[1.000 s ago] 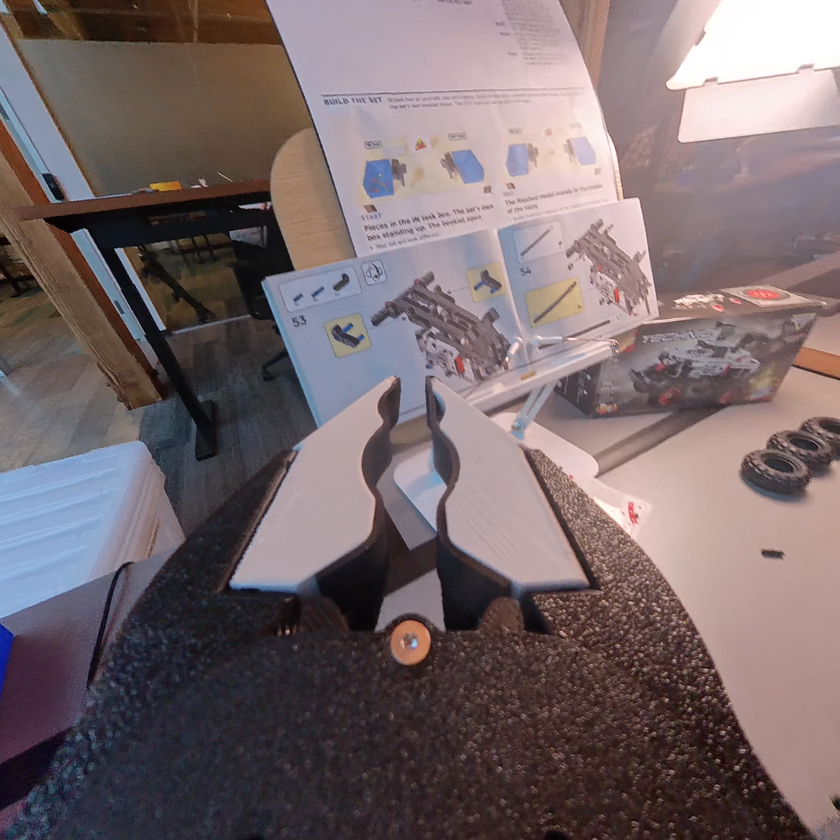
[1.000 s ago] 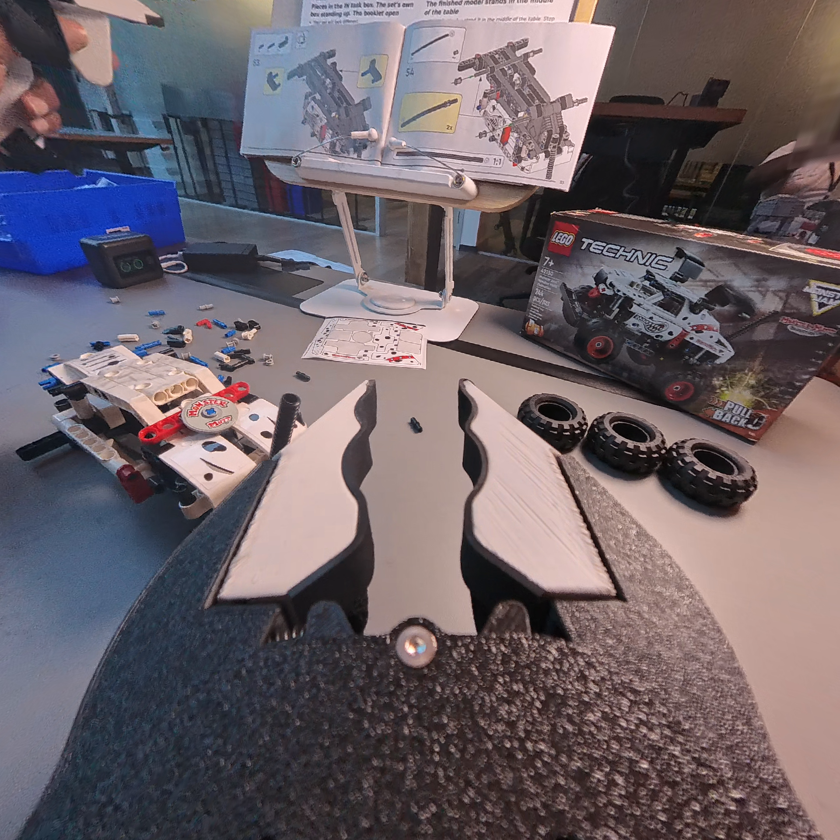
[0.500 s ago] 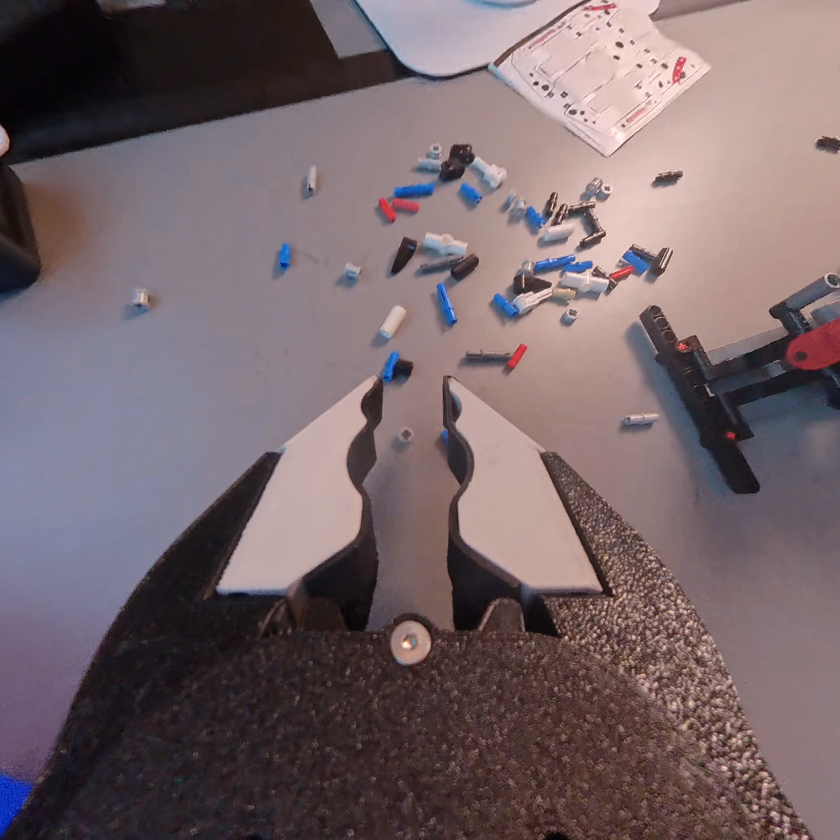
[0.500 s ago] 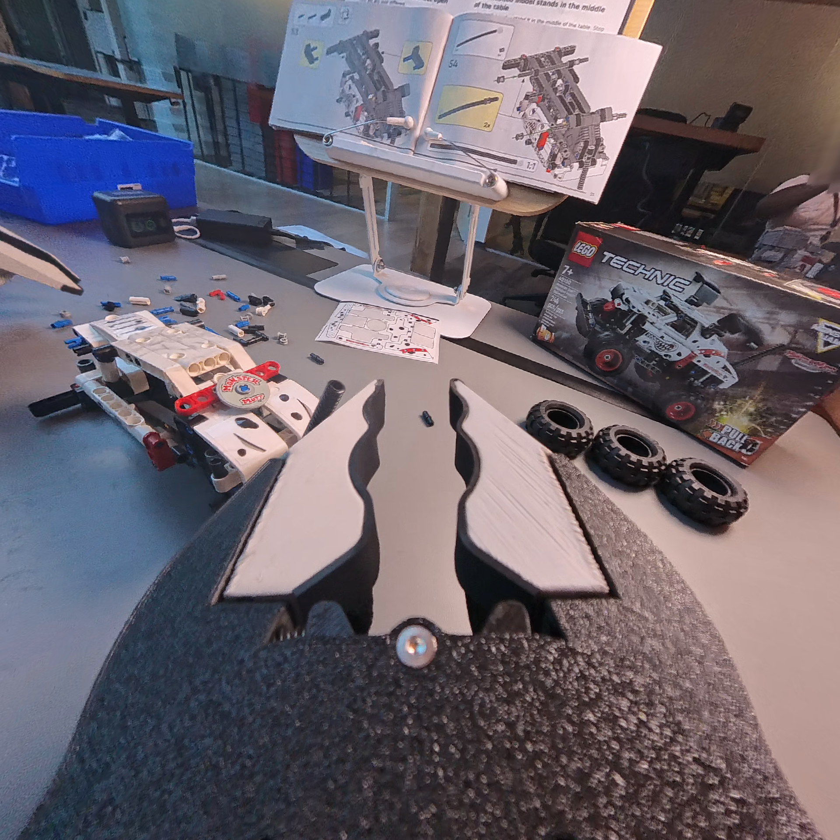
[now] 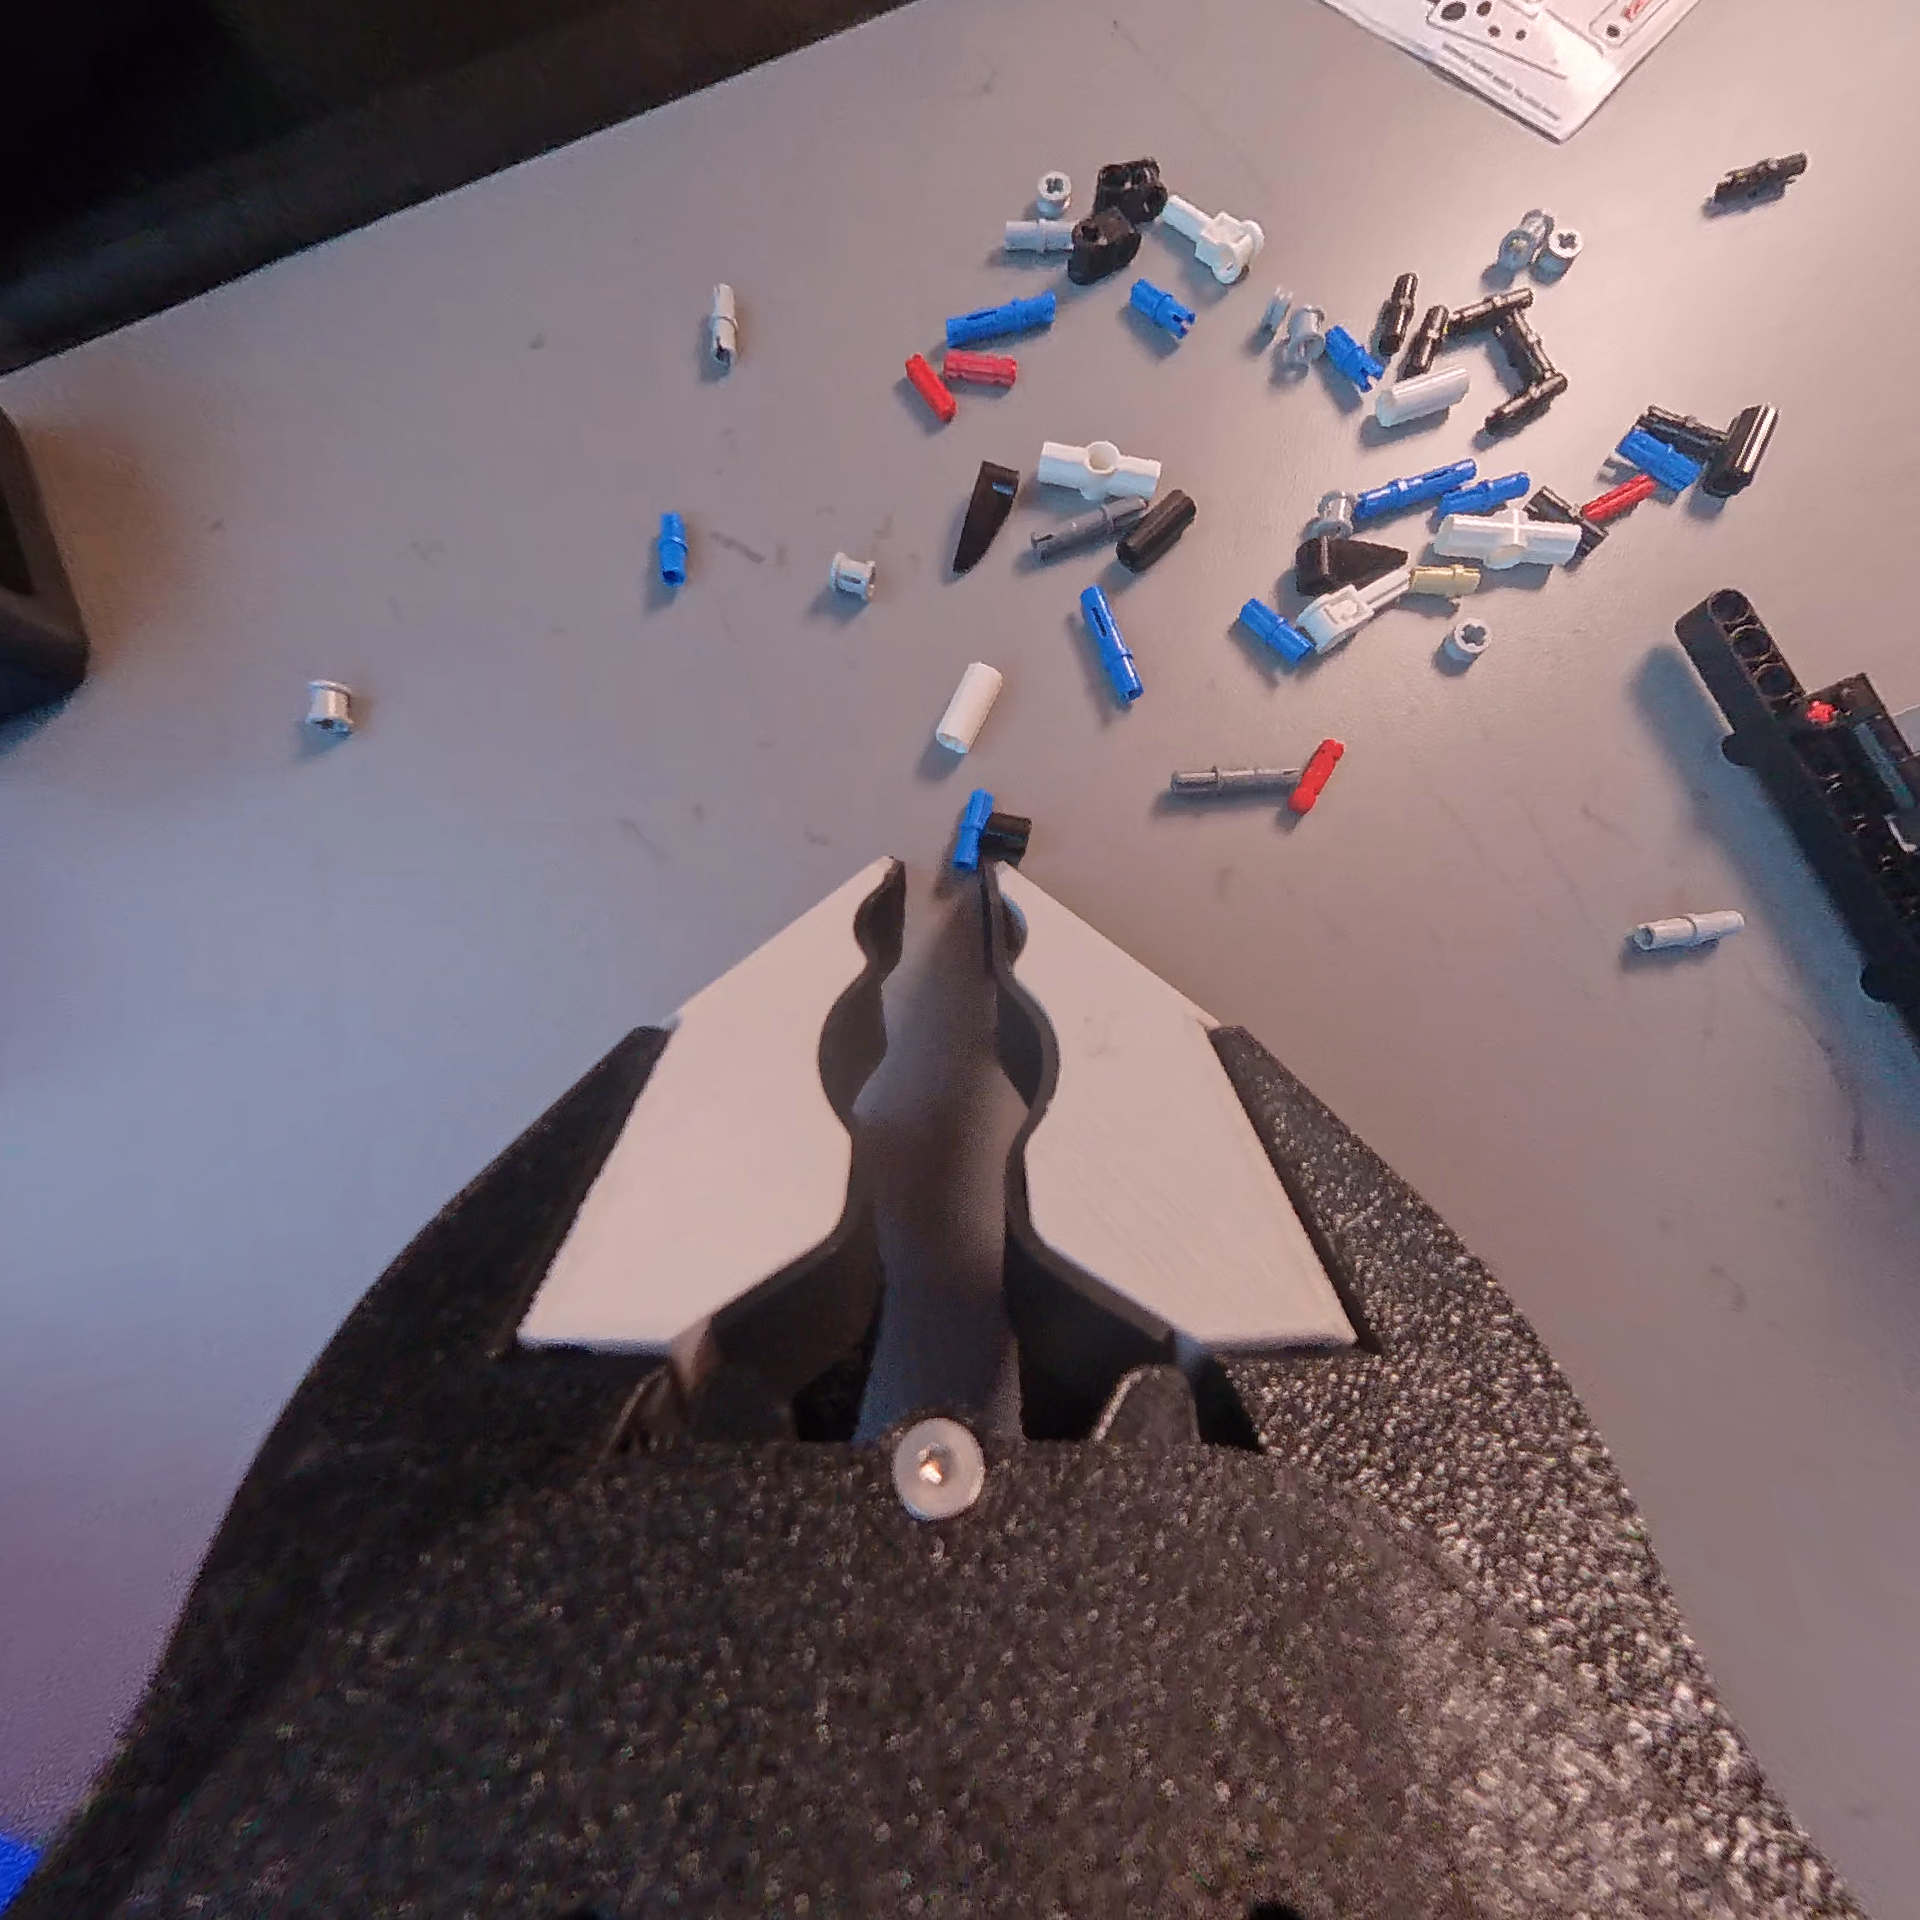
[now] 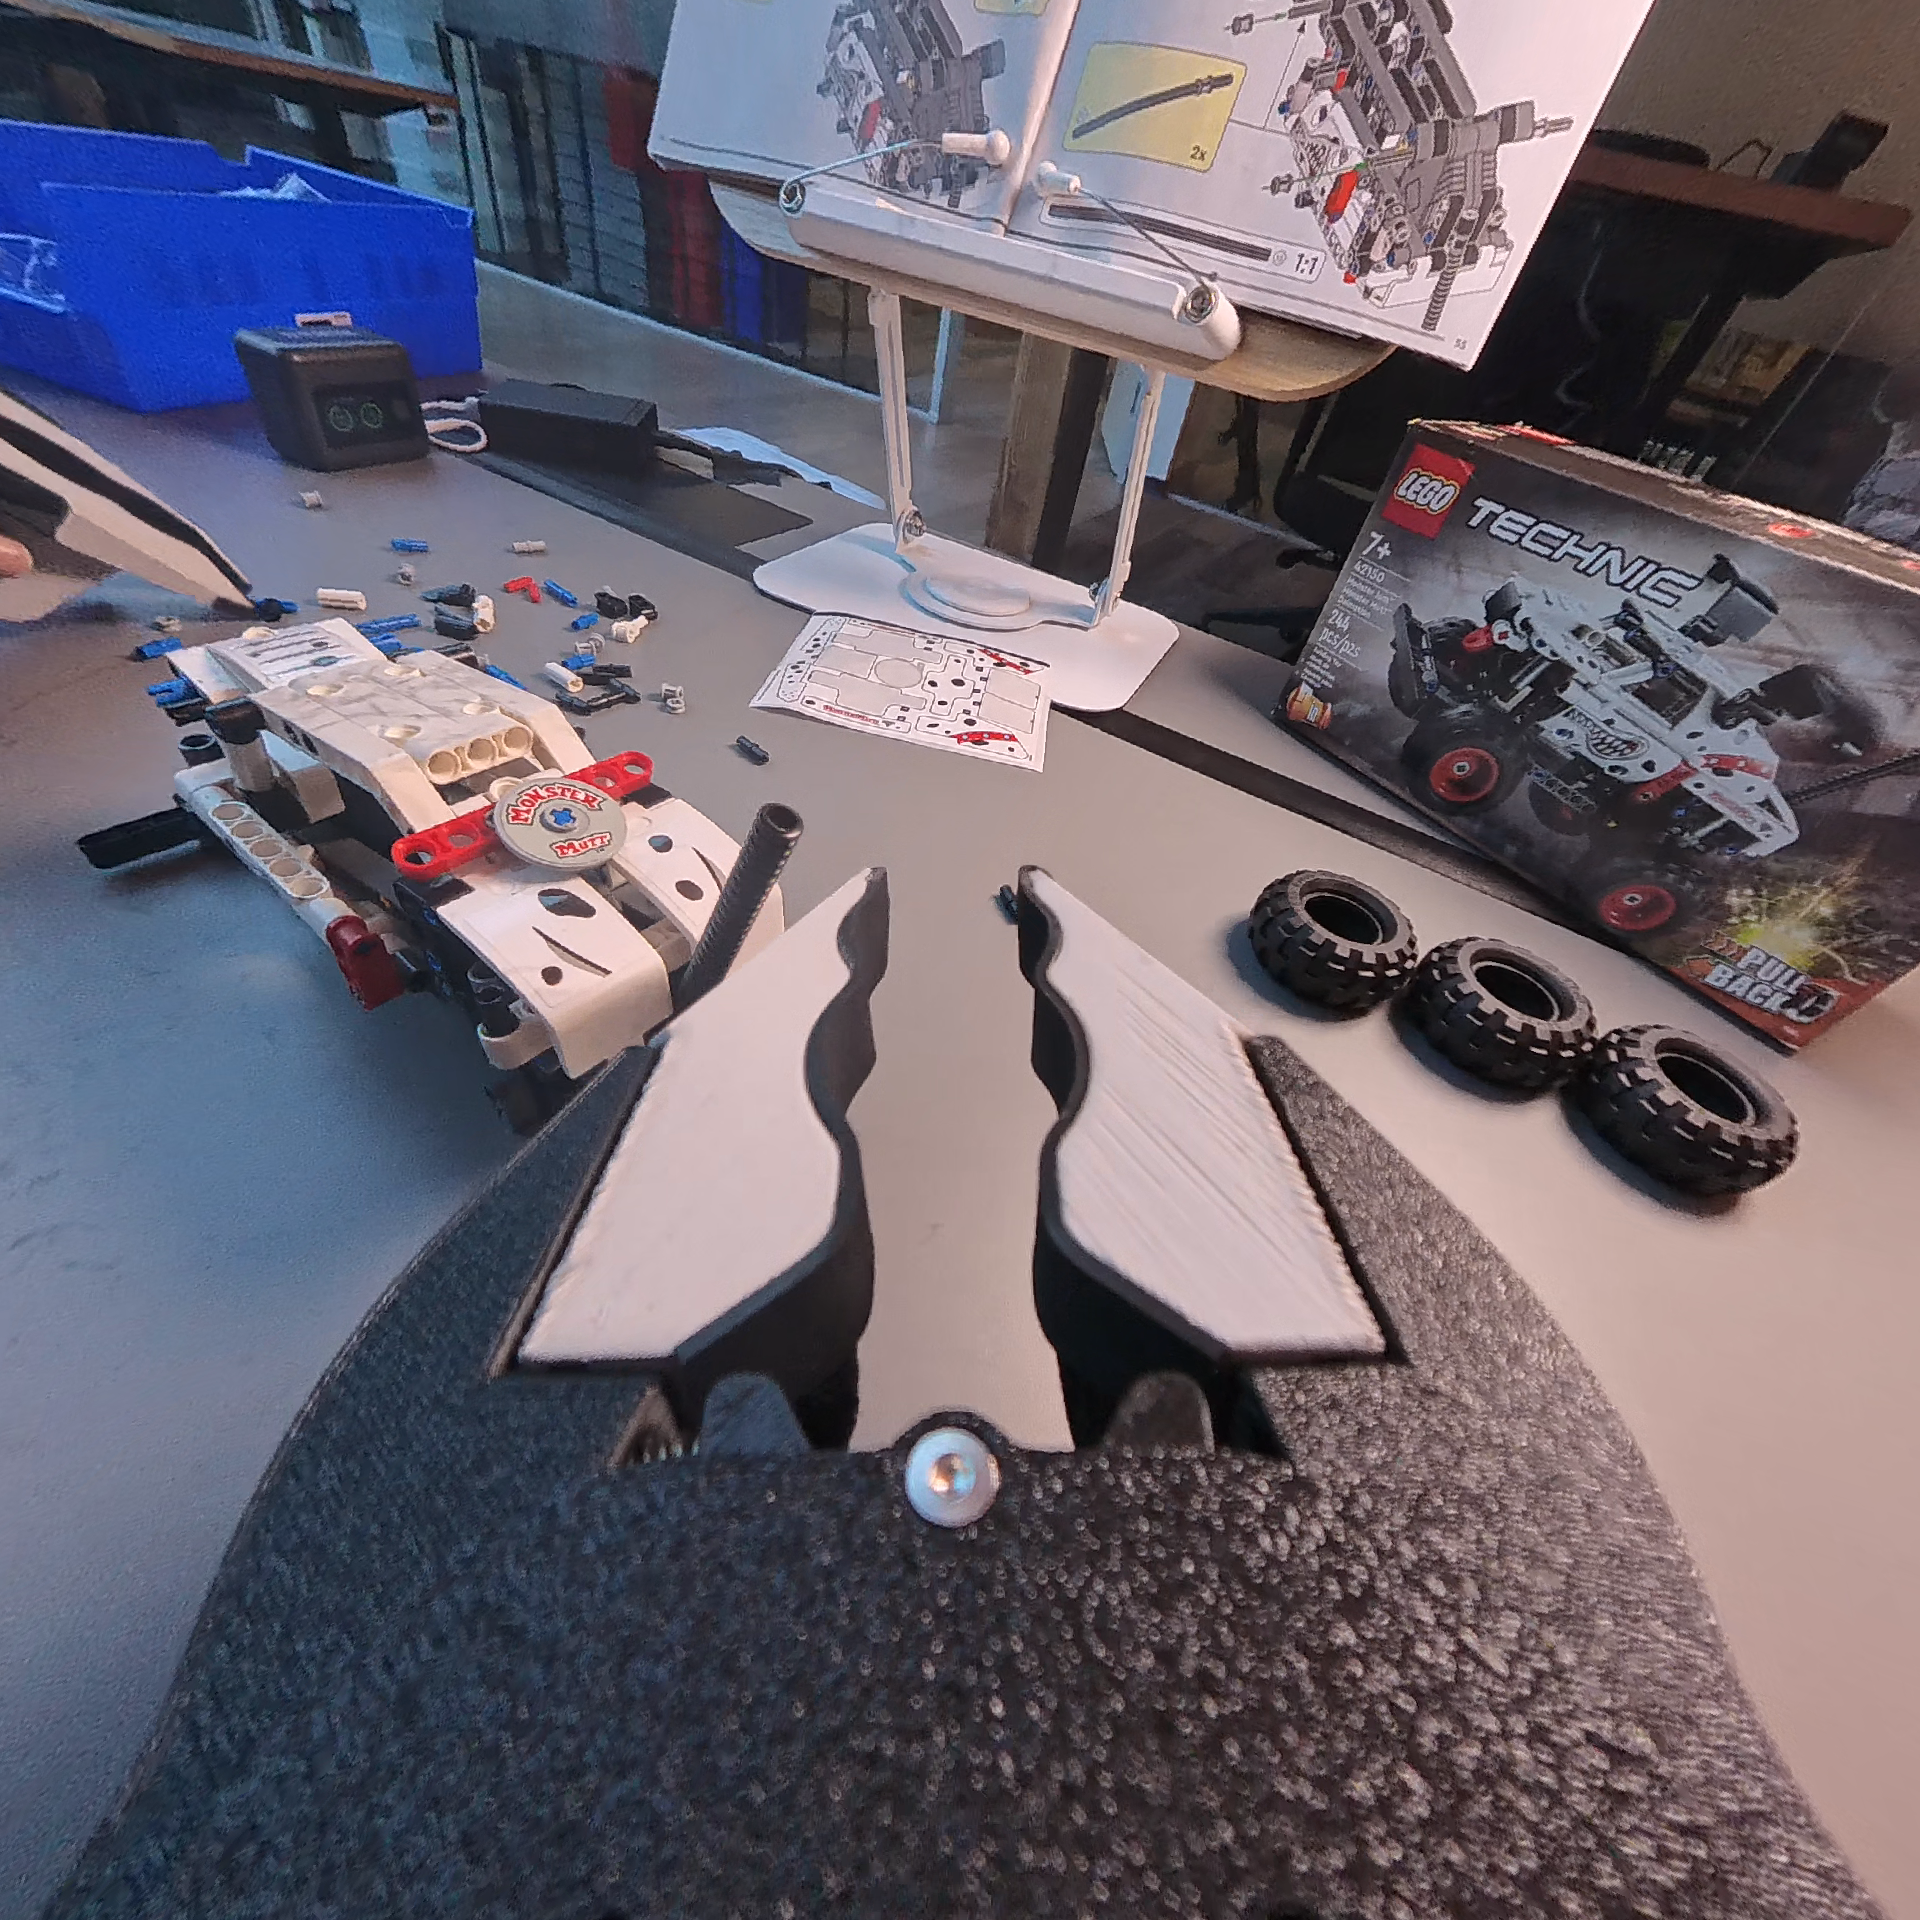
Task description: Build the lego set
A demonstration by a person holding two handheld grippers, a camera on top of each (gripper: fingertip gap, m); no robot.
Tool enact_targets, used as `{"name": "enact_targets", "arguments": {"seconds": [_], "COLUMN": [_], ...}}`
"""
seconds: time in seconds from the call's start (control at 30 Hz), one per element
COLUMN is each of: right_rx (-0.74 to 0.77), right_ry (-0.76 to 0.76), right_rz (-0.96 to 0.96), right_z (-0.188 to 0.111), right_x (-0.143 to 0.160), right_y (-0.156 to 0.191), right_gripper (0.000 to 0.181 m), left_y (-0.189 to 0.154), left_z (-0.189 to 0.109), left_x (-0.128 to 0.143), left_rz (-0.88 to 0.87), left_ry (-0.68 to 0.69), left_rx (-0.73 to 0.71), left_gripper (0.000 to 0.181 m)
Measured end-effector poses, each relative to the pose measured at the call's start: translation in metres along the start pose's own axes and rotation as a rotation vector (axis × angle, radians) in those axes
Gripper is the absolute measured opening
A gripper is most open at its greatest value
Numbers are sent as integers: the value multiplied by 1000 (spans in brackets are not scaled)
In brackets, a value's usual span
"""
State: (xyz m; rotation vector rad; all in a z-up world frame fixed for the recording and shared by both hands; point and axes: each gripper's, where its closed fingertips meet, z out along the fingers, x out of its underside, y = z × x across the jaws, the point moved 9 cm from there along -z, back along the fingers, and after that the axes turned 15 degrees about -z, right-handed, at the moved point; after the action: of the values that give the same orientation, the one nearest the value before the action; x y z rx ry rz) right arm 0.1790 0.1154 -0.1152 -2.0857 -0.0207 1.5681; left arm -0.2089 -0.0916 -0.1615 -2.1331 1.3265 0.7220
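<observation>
My left gripper point(image 5: 943, 881) points down at the grey table, its jaws narrowly apart with nothing seen between them. A blue pin joined to a black piece point(image 5: 987, 831) lies just past its tips. Several loose pins and connectors point(image 5: 1288, 436) in blue, black, red and white are scattered beyond. The half-built white truck model point(image 6: 447, 779) lies on the left in the right wrist view; its black beam point(image 5: 1787, 748) shows at the left wrist view's right edge. My right gripper point(image 6: 951, 883) is open and empty above the table, right of the model. The left gripper point(image 6: 135, 540) shows at the far left.
Three black tyres point(image 6: 1496, 1008) lie to the right, in front of the set's box point(image 6: 1621, 707). The open instruction booklet point(image 6: 1143, 104) sits on a white stand, with a sticker sheet point(image 6: 914, 696) at its foot. A blue bin point(image 6: 208, 249) and a black device point(image 6: 332, 400) stand at the back left.
My left gripper swung from facing the booklet down to the loose pins, then moved closer to the table and its jaws narrowed. My right gripper moved forward, staying open.
</observation>
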Motion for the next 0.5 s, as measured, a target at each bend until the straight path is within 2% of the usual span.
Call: {"name": "enact_targets", "arguments": {"seconds": [0.13,0.23,0.5], "right_rx": [-11,-14,-20], "right_ry": [18,24,39], "right_rz": [11,16,13], "right_z": [1,2,3], "right_x": [3,4,6], "right_y": [-1,-1,0], "right_gripper": [24,24,24], "left_y": [-1,-3,-3], "left_z": [3,4,1], "left_x": [-3,-4,-5], "left_rz": [34,51,42], "left_ry": [-6,6,-4], "left_rx": [9,43,56], "left_gripper": [15,4,4]}}
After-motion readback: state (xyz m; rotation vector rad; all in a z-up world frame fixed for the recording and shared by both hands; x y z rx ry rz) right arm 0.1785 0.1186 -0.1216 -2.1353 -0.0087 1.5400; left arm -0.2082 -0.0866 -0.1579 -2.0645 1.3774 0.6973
